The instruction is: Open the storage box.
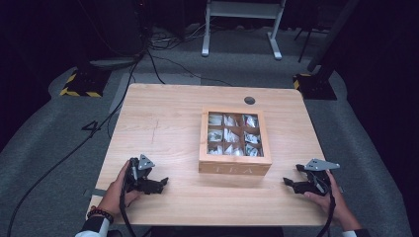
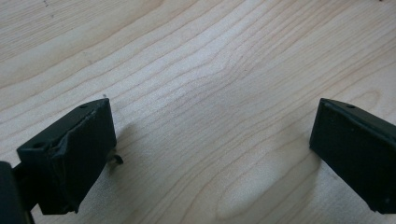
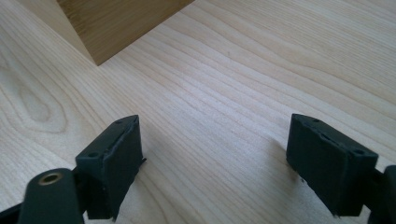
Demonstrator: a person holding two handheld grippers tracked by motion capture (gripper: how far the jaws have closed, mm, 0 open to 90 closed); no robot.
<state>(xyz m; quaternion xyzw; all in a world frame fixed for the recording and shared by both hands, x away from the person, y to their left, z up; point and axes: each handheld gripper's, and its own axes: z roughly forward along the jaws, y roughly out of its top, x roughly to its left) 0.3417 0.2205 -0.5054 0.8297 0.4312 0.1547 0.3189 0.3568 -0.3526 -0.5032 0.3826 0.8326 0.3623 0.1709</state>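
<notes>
A light wooden table [image 1: 163, 123] stands on a grey carpeted floor [image 1: 44, 143] in a dark room; the table is the largest thing here, and everything else is placed relative to the wooden tea box [image 1: 235, 168] that sits on it, slightly right of the table's middle; the box is square, closed by a lid with a clear window, and through that window nine compartments in three rows of three show pale tea packets [image 1: 230, 135]; faint letters are cut into the front wall that faces the person; beyond the box, near the table's far edge, a small round cable hole [image 1: 249, 100] is set in the wood; farther beyond the box, off the table, a white desk frame [image 1: 242, 24] stands on the floor, and black cables [image 1: 74, 148] trail across the carpet to the left of the box; in front of the box and to its left, the left gripper [image 1: 163, 182] rests low on the table in the person's left hand [image 1: 118, 190], well apart from the box, its jaws spread wide with bare wood between them; in front of the box and to its right, the right gripper [image 1: 287, 182] rests low on the table in the person's right hand [image 1: 331, 197], near the box's front right corner, its jaws likewise spread wide and holding nothing; the right gripper view shows that box corner just ahead of the jaws.
</notes>
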